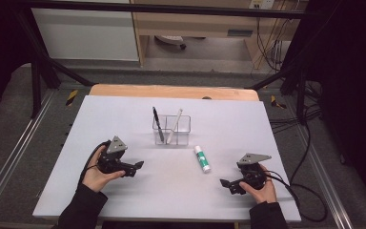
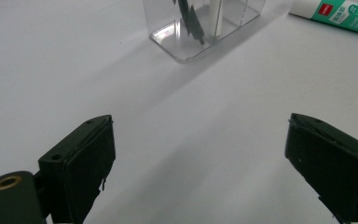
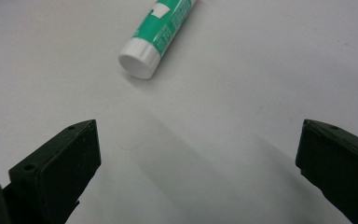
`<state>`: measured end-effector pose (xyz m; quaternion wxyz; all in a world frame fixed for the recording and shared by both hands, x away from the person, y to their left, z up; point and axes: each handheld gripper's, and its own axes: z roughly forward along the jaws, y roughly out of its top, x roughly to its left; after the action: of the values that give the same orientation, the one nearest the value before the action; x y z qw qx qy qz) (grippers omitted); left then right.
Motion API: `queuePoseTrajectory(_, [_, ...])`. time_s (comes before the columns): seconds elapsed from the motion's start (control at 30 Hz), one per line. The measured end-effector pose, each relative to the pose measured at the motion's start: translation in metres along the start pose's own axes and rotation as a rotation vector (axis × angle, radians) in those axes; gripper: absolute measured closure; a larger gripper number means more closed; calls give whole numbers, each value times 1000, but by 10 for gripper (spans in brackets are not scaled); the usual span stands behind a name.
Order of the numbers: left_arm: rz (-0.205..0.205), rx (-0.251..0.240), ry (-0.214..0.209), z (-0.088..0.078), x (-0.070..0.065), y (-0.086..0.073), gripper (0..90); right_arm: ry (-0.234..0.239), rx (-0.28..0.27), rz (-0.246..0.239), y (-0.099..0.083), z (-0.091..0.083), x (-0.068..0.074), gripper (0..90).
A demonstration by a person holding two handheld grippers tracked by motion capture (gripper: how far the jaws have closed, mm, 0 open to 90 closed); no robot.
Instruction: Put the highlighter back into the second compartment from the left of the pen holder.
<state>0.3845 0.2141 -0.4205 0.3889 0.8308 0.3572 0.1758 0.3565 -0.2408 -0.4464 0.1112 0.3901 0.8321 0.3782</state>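
High view has our left gripper [image 1: 134, 168] and right gripper [image 1: 229, 185] low over the table [image 1: 124, 119], both spread wide and empty. The glue stick [image 1: 202, 159] lies flat between them, just beside the clear holder [image 1: 171, 131] with its black pen [image 1: 157, 124] and white pen [image 1: 175, 125]. Our worry: it's round, so an off-centre pinch could roll it away or knock the holder.

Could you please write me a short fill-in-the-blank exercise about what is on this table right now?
1. The clear holder has a black pen and a ____ pen in it.
2. The glue stick lies ____ on the table.
3. The right gripper has its fingers ____.

Missing words: white; flat; open
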Motion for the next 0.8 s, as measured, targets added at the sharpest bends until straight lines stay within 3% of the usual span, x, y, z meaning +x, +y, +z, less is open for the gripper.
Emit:
queuePoseTrajectory(0.63, [-47, 1, 9, -15, 16, -40, 85, -41, -12, -15, 38, 13, 23, 4])
queuePoseTrajectory(0.8, [-53, 4, 15, -18, 20, -47, 85, -63, 18, -20, 52, 16, 27, 4])
